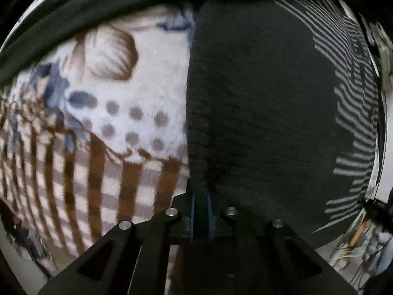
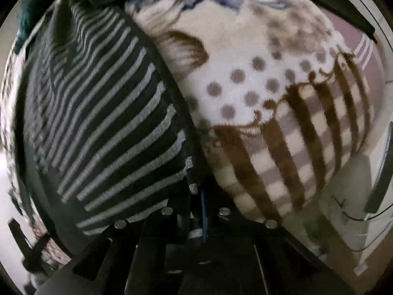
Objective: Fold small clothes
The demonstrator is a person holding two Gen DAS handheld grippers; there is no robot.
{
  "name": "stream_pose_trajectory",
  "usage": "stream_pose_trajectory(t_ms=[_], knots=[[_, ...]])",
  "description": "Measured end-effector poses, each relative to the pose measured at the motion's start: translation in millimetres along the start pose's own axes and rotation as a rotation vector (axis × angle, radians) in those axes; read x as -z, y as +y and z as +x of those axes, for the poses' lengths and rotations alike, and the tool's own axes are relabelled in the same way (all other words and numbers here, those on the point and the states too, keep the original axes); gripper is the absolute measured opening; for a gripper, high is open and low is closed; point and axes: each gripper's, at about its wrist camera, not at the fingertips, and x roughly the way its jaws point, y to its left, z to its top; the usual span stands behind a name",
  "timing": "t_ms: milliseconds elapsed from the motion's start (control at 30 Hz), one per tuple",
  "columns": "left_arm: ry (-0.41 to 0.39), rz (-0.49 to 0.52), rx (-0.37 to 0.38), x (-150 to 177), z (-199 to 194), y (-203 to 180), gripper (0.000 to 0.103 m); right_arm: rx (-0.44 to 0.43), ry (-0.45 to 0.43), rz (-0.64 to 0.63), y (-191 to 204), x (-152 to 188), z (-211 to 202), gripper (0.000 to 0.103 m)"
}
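A dark knit garment with grey stripes lies on a patterned blanket. In the left wrist view its plain dark side (image 1: 260, 103) fills the right half, with the striped part (image 1: 353, 113) at the far right. My left gripper (image 1: 200, 186) is shut on the garment's left edge. In the right wrist view the striped side (image 2: 103, 113) fills the left half. My right gripper (image 2: 196, 184) is shut on the garment's right edge, pinching the striped fabric between its fingers.
The fleece blanket (image 1: 103, 123) with brown checks, dots and shell prints lies under the garment, also in the right wrist view (image 2: 282, 103). A dark band (image 1: 98, 7) runs along the far side. Cables and clutter (image 1: 363, 245) sit at lower right.
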Motion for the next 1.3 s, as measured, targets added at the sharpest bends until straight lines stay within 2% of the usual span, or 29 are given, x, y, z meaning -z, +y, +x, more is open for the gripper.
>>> stream_pose_trajectory(t_ms=[67, 100, 133, 167, 200, 233, 267, 333, 367, 500, 533, 567, 633, 667, 700, 800, 833, 867, 900, 933, 967, 1000, 1033, 1100, 1167, 1200, 1233, 1267, 1300], knots=[[-0.008, 0.02, -0.05, -6.3, -19.0, -19.8, 0.009, -0.05, 0.037, 0.062, -2.9, 7.8, -6.3, 0.01], [-0.026, 0.032, -0.066, -10.7, -30.3, -31.7, 0.011, -0.109, 0.049, 0.129, -11.5, 9.5, -15.8, 0.014], [-0.069, 0.047, -0.084, -15.8, -46.5, -48.5, 0.015, -0.165, 0.023, 0.205, -24.8, 11.6, -29.3, 0.025], [-0.101, 0.058, -0.086, -20.0, -56.9, -60.6, 0.03, -0.201, -0.026, 0.266, -37.2, 13.9, -42.8, 0.035], [-0.134, 0.073, -0.08, -26.0, -67.5, -77.5, 0.055, -0.244, -0.105, 0.344, -55.0, 17.7, -60.7, 0.055], [-0.164, 0.09, -0.076, -33.5, -75.5, -95.5, 0.069, -0.276, -0.183, 0.418, -74.2, 22.0, -76.8, 0.064], [-0.19, 0.106, -0.076, -38.5, -80.1, -111.9, 0.086, -0.291, -0.234, 0.476, -90.0, 25.5, -86.9, 0.065], [-0.239, 0.141, -0.075, -53.9, -84.0, -146.4, 0.087, -0.331, -0.336, 0.629, -131.9, 36.5, -104.2, 0.065], [-0.252, 0.159, -0.06, -63.1, -81.4, -166.2, 0.087, -0.355, -0.375, 0.69, -159.7, 31.7, -103.2, 0.065], [-0.249, 0.173, -0.005, -102.8, -66.1, -223.7, 0.087, -0.429, -0.533, 0.985, -268.3, 42.7, -96.7, 0.065], [-0.236, 0.179, -0.004, -111.1, -58.2, -236.4, 0.087, -0.439, -0.556, 1.042, -295.3, 31.1, -100.8, 0.065], [-0.225, 0.184, 0.003, -127.9, -55.4, -227.0, 0.087, -0.458, -0.578, 1.075, -291.8, 30.9, -95.1, 0.062], [-0.194, 0.191, 0.011, -134.2, -44.8, -244.3, 0.087, -0.454, -0.59, 1.121, -327.0, 19.6, -89.8, 0.005], [-0.179, 0.199, 0.021, -136.8, -39.3, -254.4, 0.087, -0.446, -0.596, 1.125, -326.7, -0.6, -81.6, 0.005], [-0.172, 0.214, 0.022, -139.1, -35.2, -263.8, 0.087, -0.456, -0.629, 1.105, -322.3, -10.0, -86.2, 0.005], [-0.169, 0.285, 0.003, -132.7, -28.6, -288.6, 0.087, -0.425, -0.774, 0.943, -316.6, 0.2, -146.6, 0.004], [-0.169, 0.305, -0.002, -132.2, -26.1, -294.0, 0.087, -0.417, -0.813, 0.9, -316.9, -6.2, -154.4, 0.004], [-0.166, 0.324, -0.008, -130.2, -23.8, -299.4, 0.087, -0.401, -0.84, 0.866, -305.7, -26.4, -156.0, 0.004], [-0.161, 0.342, -0.012, -127.0, -20.1, -304.4, 0.087, -0.373, -0.847, 0.842, -306.8, -10.6, -166.9, 0.004], [-0.156, 0.355, -0.022, -124.6, -15.1, -308.5, 0.087, -0.355, -0.819, 0.831, -314.3, 2.4, -166.0, 0.004], [-0.15, 0.363, -0.032, -123.8, -10.0, -310.7, 0.087, -0.341, -0.757, 0.825, -325.4, -5.4, -150.5, 0.004], [-0.139, 0.374, -0.043, -122.8, -2.5, -313.2, 0.087, -0.323, -0.655, 0.832, -336.2, -7.2, -129.7, 0.005], [-0.128, 0.381, -0.052, -121.1, 4.0, -316.1, 0.087, -0.332, -0.567, 0.859, -344.3, 0.5, -111.5, 0.005], [-0.105, 0.39, -0.079, -117.8, 19.0, -318.6, 0.087, -0.401, -0.476, 0.927, -354.9, 10.1, -82.0, 0.009], [-0.098, 0.394, -0.088, -119.8, 30.4, -320.2, 0.089, -0.473, -0.488, 0.987, -354.1, 9.0, -65.4, 0.024], [-0.098, 0.393, -0.087, -122.3, 35.0, -322.1, 0.094, -0.526, -0.525, 1.014, -355.3, 11.2, -61.6, 0.039], [-0.095, 0.386, -0.079, -123.2, 39.2, -322.6, 0.096, -0.559, -0.553, 1.033, -355.4, 7.5, -57.5, 0.049], [-0.092, 0.384, -0.075, -125.3, 42.1, -322.8, 0.102, -0.572, -0.567, 1.049, -361.9, 17.2, -59.2, 0.05], [-0.089, 0.383, -0.074, -126.9, 45.1, -323.6, 0.103, -0.588, -0.585, 1.073, -362.8, 18.8, -59.5, 0.05]])
